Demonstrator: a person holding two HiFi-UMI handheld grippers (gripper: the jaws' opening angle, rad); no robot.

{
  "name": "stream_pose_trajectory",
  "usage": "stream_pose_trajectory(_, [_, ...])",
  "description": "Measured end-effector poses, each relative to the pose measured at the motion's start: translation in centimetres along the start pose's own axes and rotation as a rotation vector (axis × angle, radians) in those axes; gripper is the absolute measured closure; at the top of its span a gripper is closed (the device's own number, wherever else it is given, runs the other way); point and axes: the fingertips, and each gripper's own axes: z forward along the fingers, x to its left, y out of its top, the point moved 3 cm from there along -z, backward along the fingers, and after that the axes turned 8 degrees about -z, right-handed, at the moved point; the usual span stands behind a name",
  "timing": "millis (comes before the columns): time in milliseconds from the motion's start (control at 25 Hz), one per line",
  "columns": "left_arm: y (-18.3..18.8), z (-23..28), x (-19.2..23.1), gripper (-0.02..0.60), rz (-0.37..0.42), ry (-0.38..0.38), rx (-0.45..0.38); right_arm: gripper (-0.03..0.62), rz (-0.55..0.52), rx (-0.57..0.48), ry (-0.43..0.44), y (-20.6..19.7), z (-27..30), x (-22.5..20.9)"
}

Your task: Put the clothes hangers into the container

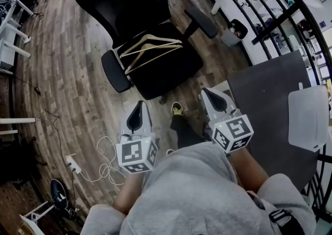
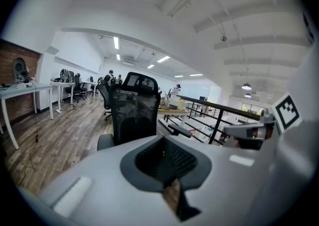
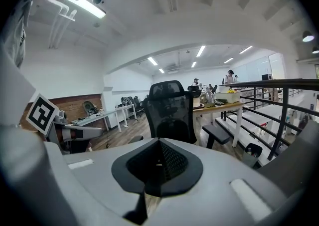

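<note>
Several pale wooden clothes hangers lie stacked on the seat of a black office chair in the head view. My left gripper and right gripper are held side by side over the floor, short of the chair and pointing toward it. Both are shut with nothing between the pads. In the left gripper view the left gripper faces the chair's mesh back. The right gripper faces the same chair back. The gripper bodies hide the hangers in both gripper views.
A dark grey tabletop at the right carries a white container. A black railing runs behind it. A small bin stands beyond the chair. A white cable and power strip lie on the wood floor at the left.
</note>
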Motion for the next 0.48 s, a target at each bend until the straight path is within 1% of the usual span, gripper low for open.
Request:
stream_pose_trajectory(240, [1.6, 4.2, -0.8, 0.571, 0.010, 0.005, 0.025, 0.595, 0.051, 0.014, 0.008, 0.9, 3.2, -3.6])
stream_pose_trajectory(480, [3.7, 8.7, -1.2, 0.571, 0.017, 0.024, 0.030, 0.595, 0.058, 0.014, 0.042, 2.3, 6.8, -6.6])
